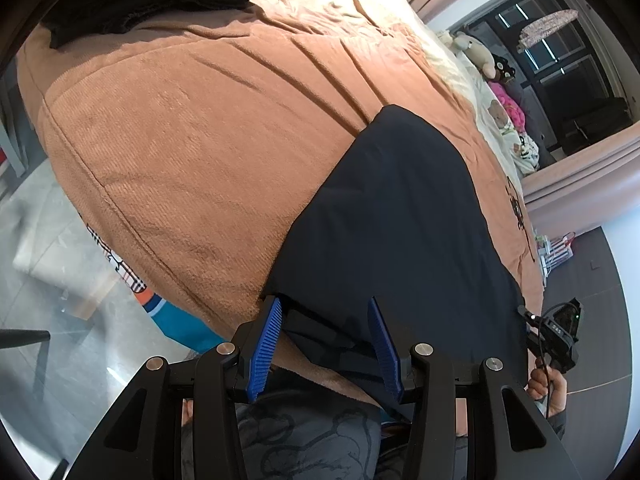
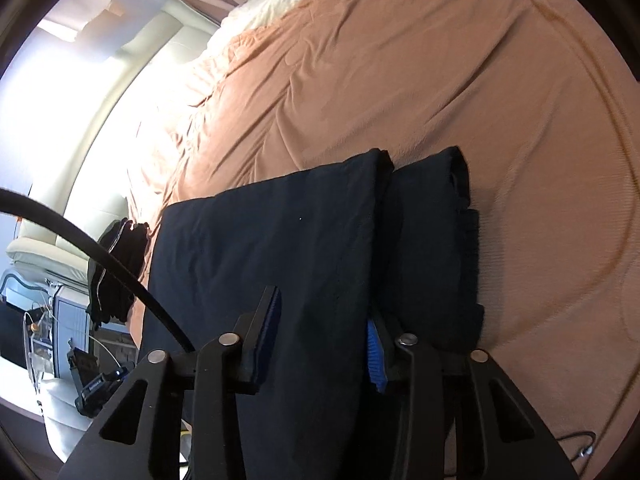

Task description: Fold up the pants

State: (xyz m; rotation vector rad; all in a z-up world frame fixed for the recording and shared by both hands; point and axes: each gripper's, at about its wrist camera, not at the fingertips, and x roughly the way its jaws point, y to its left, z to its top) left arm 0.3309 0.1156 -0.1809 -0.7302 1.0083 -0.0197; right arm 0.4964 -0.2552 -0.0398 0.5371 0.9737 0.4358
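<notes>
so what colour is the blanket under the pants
Orange-brown blanket, clearest in the left wrist view.

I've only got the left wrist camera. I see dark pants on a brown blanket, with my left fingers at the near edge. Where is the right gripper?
Observer: The right gripper is at the near end of the pants, with their top layer between its fingers. I cannot tell whether the pads press.
Operator: Are the pants one flat piece?
Observer: No. The right wrist view shows a wide panel and, beside it, a narrower folded part.
Operator: Anything close to that gripper?
Observer: A black cable arcs in front of the pants' left edge in that view.
</notes>
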